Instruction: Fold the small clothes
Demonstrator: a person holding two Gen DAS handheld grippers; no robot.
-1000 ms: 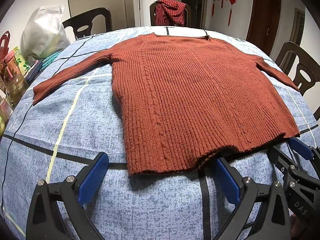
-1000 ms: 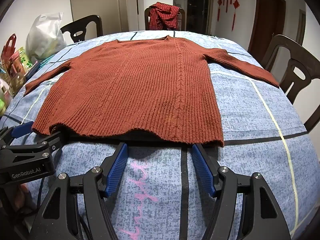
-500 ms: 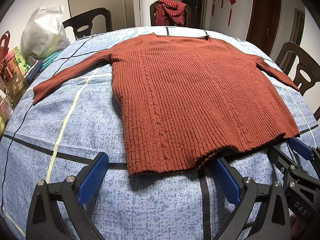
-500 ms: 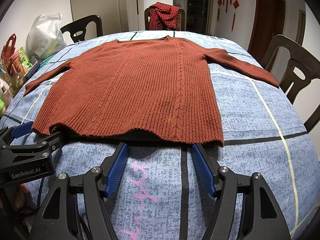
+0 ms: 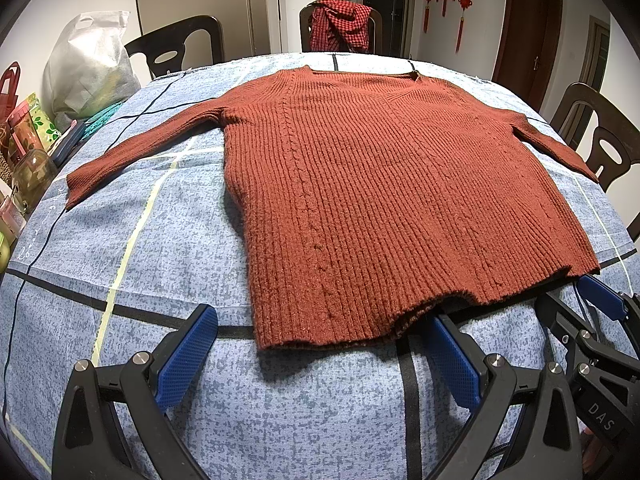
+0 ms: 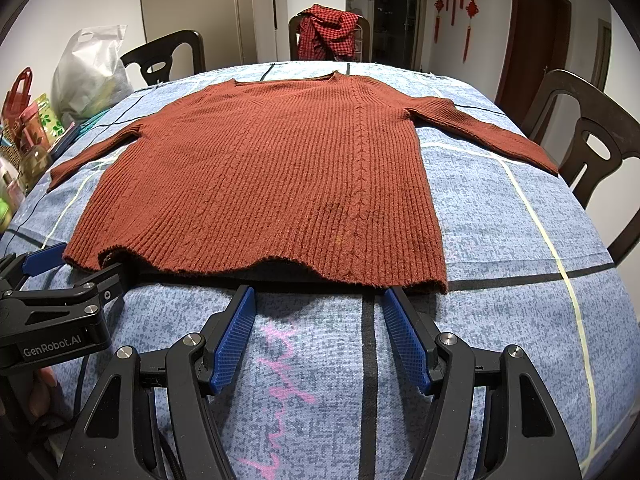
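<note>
A rust-red ribbed knit sweater (image 5: 380, 192) lies flat on the blue patterned tablecloth (image 5: 160, 248), both sleeves spread out, hem towards me. It also shows in the right wrist view (image 6: 272, 184). My left gripper (image 5: 320, 344) is open and empty, low over the cloth just short of the hem's left half. My right gripper (image 6: 316, 320) is open and empty just short of the hem's right half. Each gripper shows at the edge of the other's view, the right one (image 5: 600, 304) and the left one (image 6: 72, 276).
Dark wooden chairs (image 6: 592, 148) stand around the table; the far one carries a red checked garment (image 5: 340, 24). A white plastic bag (image 5: 88, 68), gift bags and jars (image 5: 28, 168) crowd the table's left edge.
</note>
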